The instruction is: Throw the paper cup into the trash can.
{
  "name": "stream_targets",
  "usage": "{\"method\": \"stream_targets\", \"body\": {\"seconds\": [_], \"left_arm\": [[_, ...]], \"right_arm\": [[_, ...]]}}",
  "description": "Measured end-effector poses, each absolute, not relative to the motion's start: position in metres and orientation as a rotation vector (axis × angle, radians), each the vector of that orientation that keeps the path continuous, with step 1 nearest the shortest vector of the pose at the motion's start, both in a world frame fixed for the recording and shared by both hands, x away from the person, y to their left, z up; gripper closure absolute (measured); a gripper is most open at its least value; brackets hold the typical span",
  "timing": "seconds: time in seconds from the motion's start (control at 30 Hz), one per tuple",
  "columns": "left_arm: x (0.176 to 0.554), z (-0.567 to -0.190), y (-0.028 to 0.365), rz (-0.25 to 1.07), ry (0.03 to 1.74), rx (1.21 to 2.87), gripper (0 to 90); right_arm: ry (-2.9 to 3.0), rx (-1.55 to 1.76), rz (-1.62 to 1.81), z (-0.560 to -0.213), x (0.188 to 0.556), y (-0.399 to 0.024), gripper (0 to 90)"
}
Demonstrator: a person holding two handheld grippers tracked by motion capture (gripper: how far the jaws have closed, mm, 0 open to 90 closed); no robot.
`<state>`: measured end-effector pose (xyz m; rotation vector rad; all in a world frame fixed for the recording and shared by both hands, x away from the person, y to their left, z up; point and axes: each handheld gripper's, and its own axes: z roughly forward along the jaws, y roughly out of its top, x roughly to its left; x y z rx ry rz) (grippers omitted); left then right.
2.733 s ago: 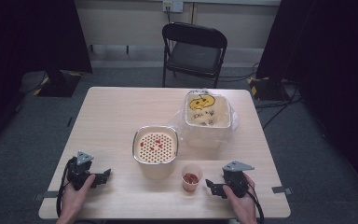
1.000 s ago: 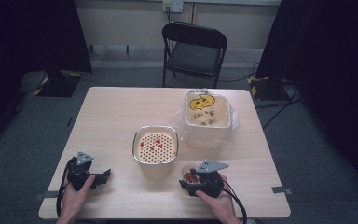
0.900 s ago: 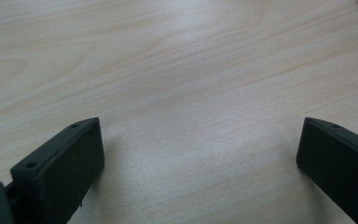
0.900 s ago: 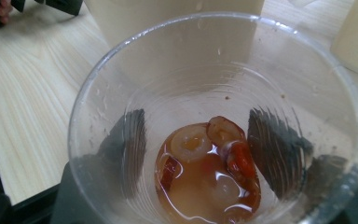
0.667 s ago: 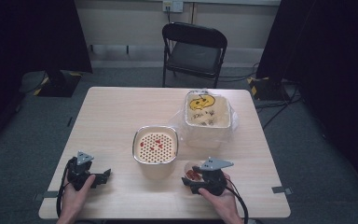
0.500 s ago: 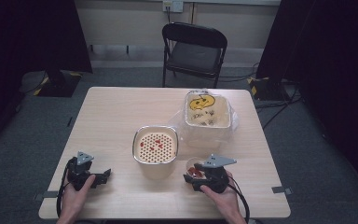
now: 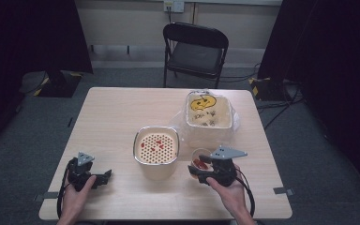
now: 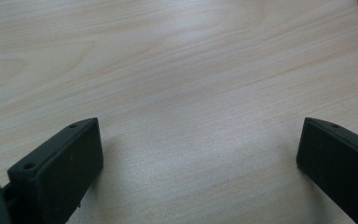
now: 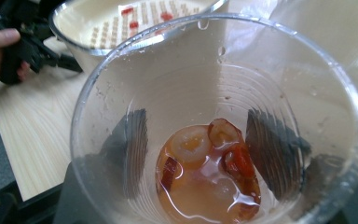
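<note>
A clear plastic cup (image 7: 200, 160) with a little amber liquid and red and pale fruit pieces (image 9: 205, 177) sits between the jaws of my right gripper (image 7: 198, 168), which is shut on it. In the right gripper view the two black jaws press the cup (image 9: 214, 93) from either side, seen through its wall, with my right gripper (image 9: 200, 149) around its lower half. The cup is just right of a cream bowl (image 7: 156, 149) with a perforated insert holding red bits. My left gripper (image 7: 104, 177) rests open on the table's front left, nothing between its jaws (image 8: 198, 154).
A cream square container (image 7: 207, 115) with a yellow smiley, wrapped in clear plastic, stands behind the cup. A black folding chair (image 7: 194, 49) is beyond the wooden table (image 7: 112, 112). The bowl's rim (image 9: 121, 23) is close behind the cup; the left hand's gripper (image 9: 23, 46) is farther off.
My right gripper moved left to the cup, closed on it, and has shifted it slightly back toward the wrapped container. The left gripper has stayed still.
</note>
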<state>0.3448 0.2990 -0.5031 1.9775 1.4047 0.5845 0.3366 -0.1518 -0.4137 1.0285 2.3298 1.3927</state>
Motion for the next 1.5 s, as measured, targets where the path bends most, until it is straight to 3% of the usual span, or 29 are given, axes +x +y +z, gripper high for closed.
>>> {"method": "stream_targets", "body": {"seconds": [0.63, 1.07, 1.5], "left_arm": [[0.345, -0.503, 0.299, 0.588, 1.402, 1.981, 0.0], [0.345, -0.503, 0.299, 0.584, 1.405, 1.977, 0.0], [0.345, -0.503, 0.299, 0.587, 1.402, 1.981, 0.0]], "right_arm": [[2.206, 0.969, 1.458, -0.350, 0.364, -0.139, 39.7], [2.057, 0.839, 1.508, -0.334, 0.398, -0.112, 40.2], [2.002, 0.747, 1.300, -0.325, 0.418, -0.095, 42.9]]}}
